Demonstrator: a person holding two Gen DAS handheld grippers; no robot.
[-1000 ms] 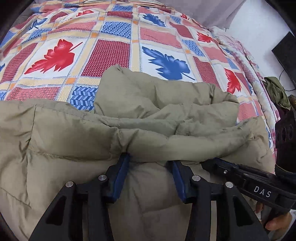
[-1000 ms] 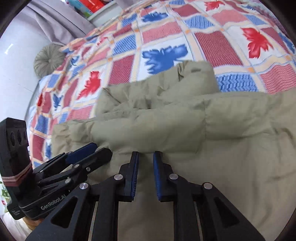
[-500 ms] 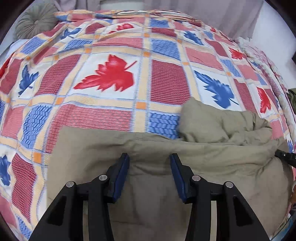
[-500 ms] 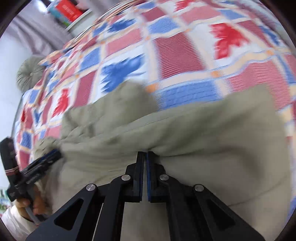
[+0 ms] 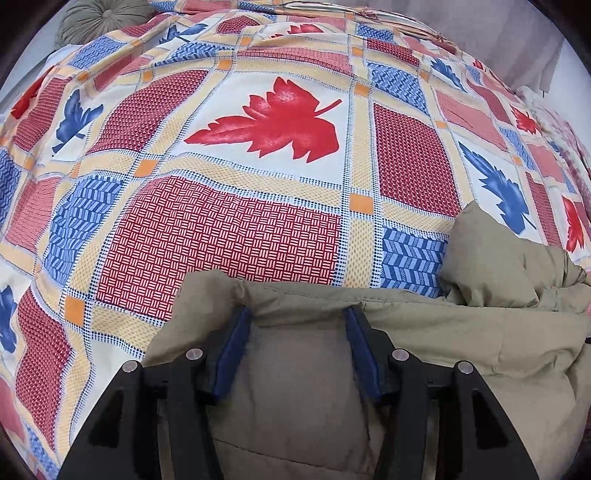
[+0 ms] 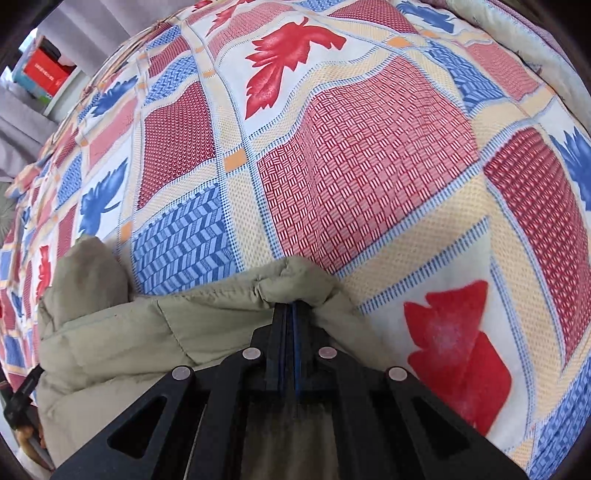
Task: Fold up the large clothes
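Note:
An olive padded jacket (image 5: 424, 332) lies along the near side of the bed. In the left wrist view my left gripper (image 5: 297, 314) stands at the jacket's left corner. Its jaws are opening, and the jacket's thick folded edge bulges between the blue pads (image 5: 232, 347) and drapes over their tips. In the right wrist view my right gripper (image 6: 288, 308) is shut on the jacket's right corner (image 6: 295, 280), which bunches up over the closed tips. The rest of the jacket (image 6: 129, 332) stretches away to the left there.
A patchwork bedspread (image 5: 229, 236) with red and blue leaves covers the bed beyond the jacket. A round green cushion (image 5: 99, 18) lies at the far left corner. A red box (image 6: 44, 70) sits on a shelf behind grey curtains. A person's hand (image 6: 26, 439) shows at the left edge.
Both grippers have slid apart along the jacket's edge, the left one to the left corner and the right one to the right corner. The right jaws shut on the fabric. The left jaws stand a little wider.

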